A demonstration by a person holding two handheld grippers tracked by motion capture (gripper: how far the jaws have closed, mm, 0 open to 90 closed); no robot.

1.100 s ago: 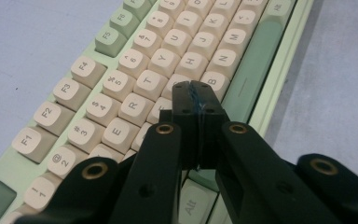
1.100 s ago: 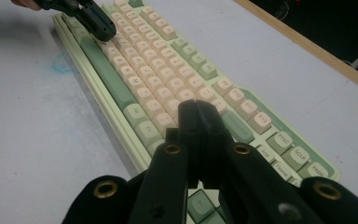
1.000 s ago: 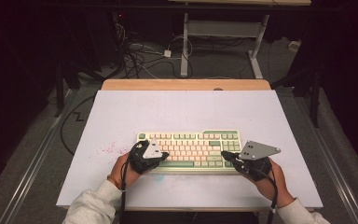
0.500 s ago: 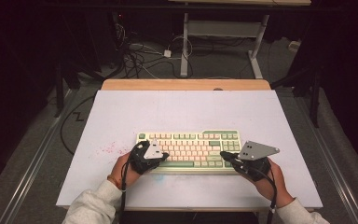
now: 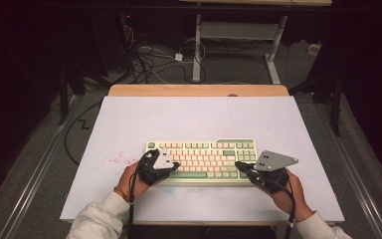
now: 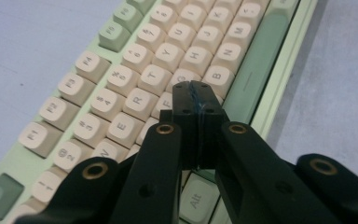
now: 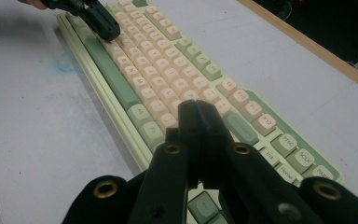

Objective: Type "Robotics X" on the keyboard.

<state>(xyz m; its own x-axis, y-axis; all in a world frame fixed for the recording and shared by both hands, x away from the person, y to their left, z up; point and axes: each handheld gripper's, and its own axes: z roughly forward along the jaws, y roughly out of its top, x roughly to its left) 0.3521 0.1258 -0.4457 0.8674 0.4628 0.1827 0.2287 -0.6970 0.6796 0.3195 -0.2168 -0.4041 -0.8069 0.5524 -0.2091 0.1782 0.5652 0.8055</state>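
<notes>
Presently the left gripper (image 6: 196, 95) has its two black jaws pressed flat together with nothing between them, the tips poised over the cream letter keys near the G and B caps; whether they touch a key cannot be told. In the high view this gripper (image 5: 171, 165) sits over the left end of the keyboard (image 5: 202, 160), with the person's left hand (image 5: 129, 180) behind it at the near edge.

The right gripper (image 7: 199, 112) is likewise closed on itself, jaws meeting along one seam and gripping nothing, its tips above the right part of the main key block. In the high view it (image 5: 242, 167) lies at the keyboard's near right corner, held by the right hand (image 5: 288, 191), a grey three-cornered plate (image 5: 274, 160) on top.

The keyboard, pale green in its frame with cream keys and darker green accent keys, lies flat on the white table top (image 5: 199, 117), parallel to the near edge and slightly right of centre. Faint red specks (image 5: 114, 159) mark the surface to its left. A wooden strip (image 5: 199, 90) runs along the far edge of the table.
</notes>
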